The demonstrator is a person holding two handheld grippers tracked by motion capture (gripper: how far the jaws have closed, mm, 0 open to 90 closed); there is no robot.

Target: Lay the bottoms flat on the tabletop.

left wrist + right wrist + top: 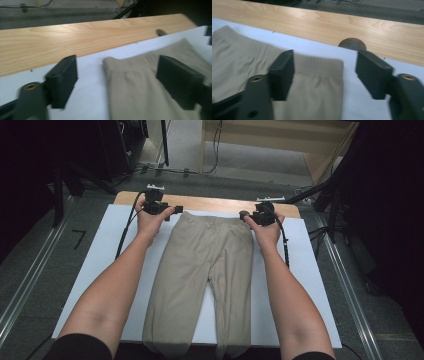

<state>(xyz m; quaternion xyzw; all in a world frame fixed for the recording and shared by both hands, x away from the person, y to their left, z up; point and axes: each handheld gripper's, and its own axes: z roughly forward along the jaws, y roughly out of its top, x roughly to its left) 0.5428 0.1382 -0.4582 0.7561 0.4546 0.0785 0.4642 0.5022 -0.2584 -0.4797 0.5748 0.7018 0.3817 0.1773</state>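
no readable text, labels, brands, numbers or signs

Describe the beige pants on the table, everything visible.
The pants are beige, of a fine ribbed knit with a gathered elastic-looking waistband. They lie flat and spread out on a white sheet, waistband toward the far wooden edge, the two legs running back toward the person and hanging a little past the near edge. Each waistband corner sits between the open fingers of a gripper, left gripper and right gripper; neither pinches the fabric.
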